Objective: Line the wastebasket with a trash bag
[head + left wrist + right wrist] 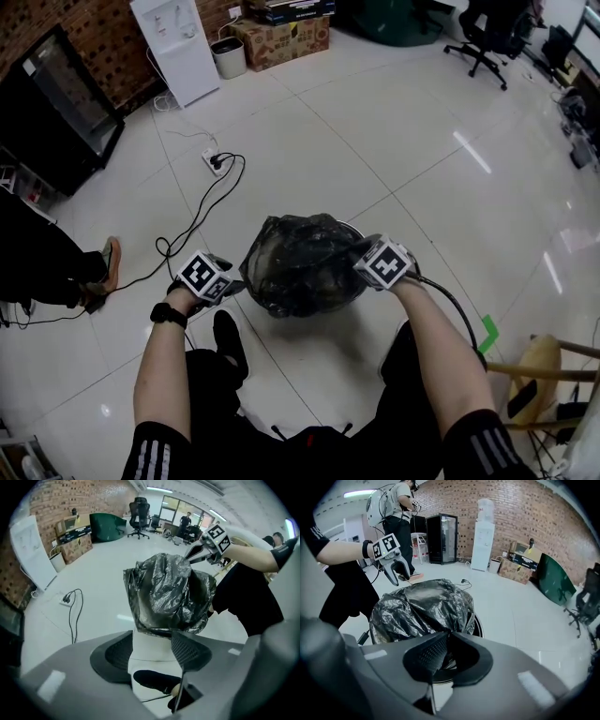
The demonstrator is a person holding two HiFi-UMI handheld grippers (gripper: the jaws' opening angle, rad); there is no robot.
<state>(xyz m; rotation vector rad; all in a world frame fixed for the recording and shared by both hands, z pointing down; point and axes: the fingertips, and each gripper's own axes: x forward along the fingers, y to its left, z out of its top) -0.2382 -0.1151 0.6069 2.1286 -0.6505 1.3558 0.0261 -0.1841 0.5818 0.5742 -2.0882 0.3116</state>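
Pinching the crinkled, glossy black trash bag [300, 264] at its 3 o'clock edge, your right gripper [447, 637] is clamped on film; your left gripper [152, 644], at 9 o'clock, gapes empty. Bag drapes the round wastebasket [480, 626].

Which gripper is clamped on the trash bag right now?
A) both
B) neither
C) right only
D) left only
C: the right gripper is closed on the edge of the trash bag, while the left gripper stands open short of it, with nothing gripped between its jaws.
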